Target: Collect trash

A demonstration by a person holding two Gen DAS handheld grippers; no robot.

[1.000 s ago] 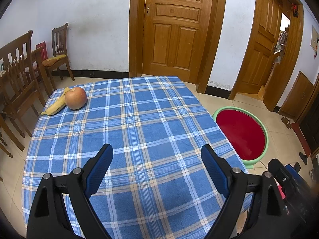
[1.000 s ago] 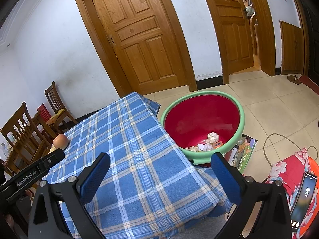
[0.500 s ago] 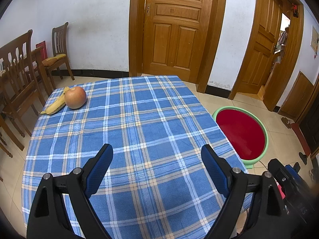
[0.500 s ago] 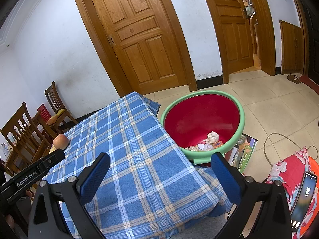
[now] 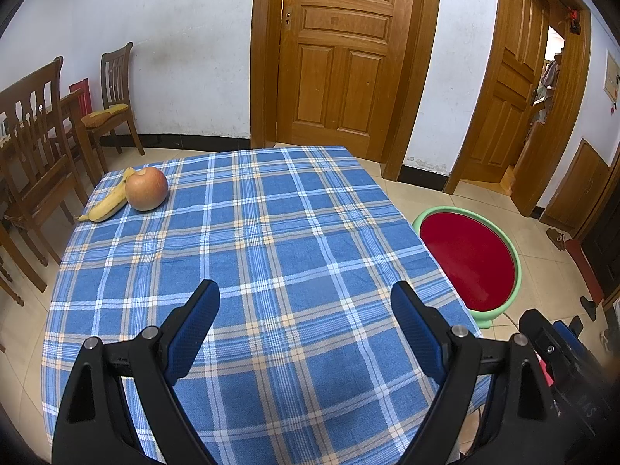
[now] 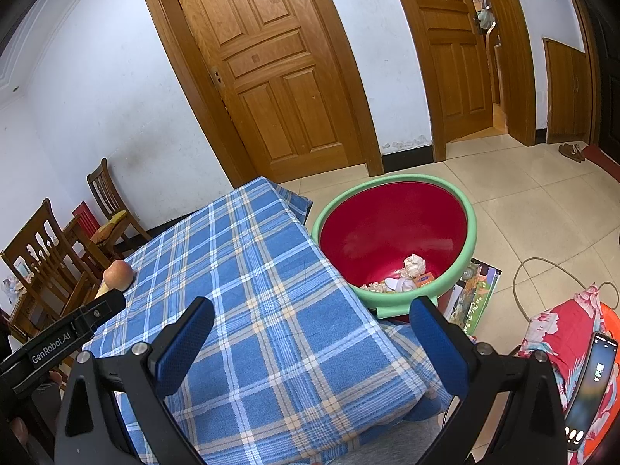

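Observation:
A red basin with a green rim (image 6: 471, 228) (image 5: 515, 259) stands on the floor at the table's right side. Crumpled paper and small wrappers (image 6: 410, 275) lie in its bottom. My left gripper (image 5: 306, 302) is open over the near part of the blue checked tablecloth (image 5: 271, 232), nothing between its blue pads. My right gripper (image 6: 310, 317) is open too, above the table's right corner, with the basin just beyond its right finger (image 6: 438, 345). Both sets of jaws hold nothing.
An apple (image 5: 146, 193) (image 6: 118, 275) and a banana (image 5: 106, 203) lie at the table's far left corner. Wooden chairs (image 5: 35, 147) stand left of the table. Beside the basin on the floor lie a picture book (image 6: 472, 294), a cable (image 6: 542, 263), a floral cushion (image 6: 565, 329) and a phone (image 6: 593, 383).

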